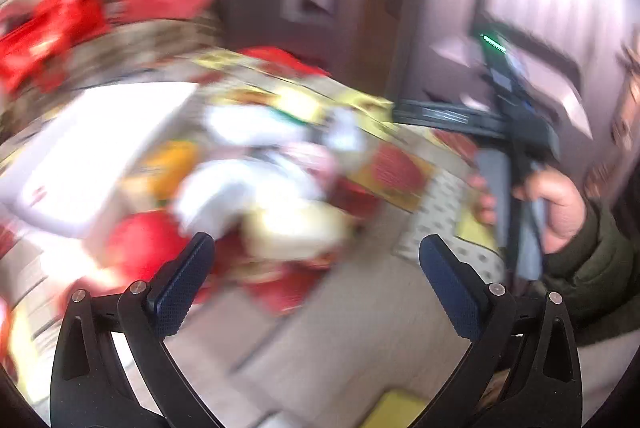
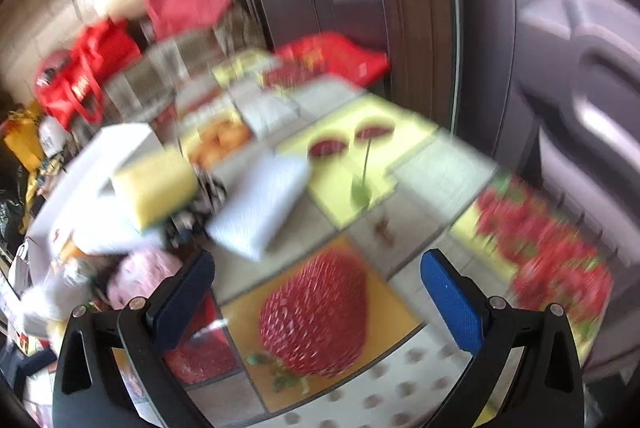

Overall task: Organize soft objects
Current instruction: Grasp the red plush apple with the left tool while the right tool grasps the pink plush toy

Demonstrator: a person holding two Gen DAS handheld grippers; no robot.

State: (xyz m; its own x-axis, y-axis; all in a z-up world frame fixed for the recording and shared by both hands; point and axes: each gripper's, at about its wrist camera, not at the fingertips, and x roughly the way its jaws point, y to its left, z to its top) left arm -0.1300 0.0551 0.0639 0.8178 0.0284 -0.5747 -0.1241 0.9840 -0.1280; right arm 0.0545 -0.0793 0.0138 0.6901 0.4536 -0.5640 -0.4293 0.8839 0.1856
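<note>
Everywhere blur; no legible writing

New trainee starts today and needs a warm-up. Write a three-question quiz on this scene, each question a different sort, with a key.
1. True or false: the left gripper is shut on a sponge.
2. Multiple choice: the yellow sponge lies on the fruit-print tablecloth
A. left of the white foam pad
B. right of it
C. under it
3. Fill in: the right gripper hovers with open fingers above a large printed ____.

Key:
1. False; its fingers are open and hold nothing.
2. A
3. strawberry
</note>
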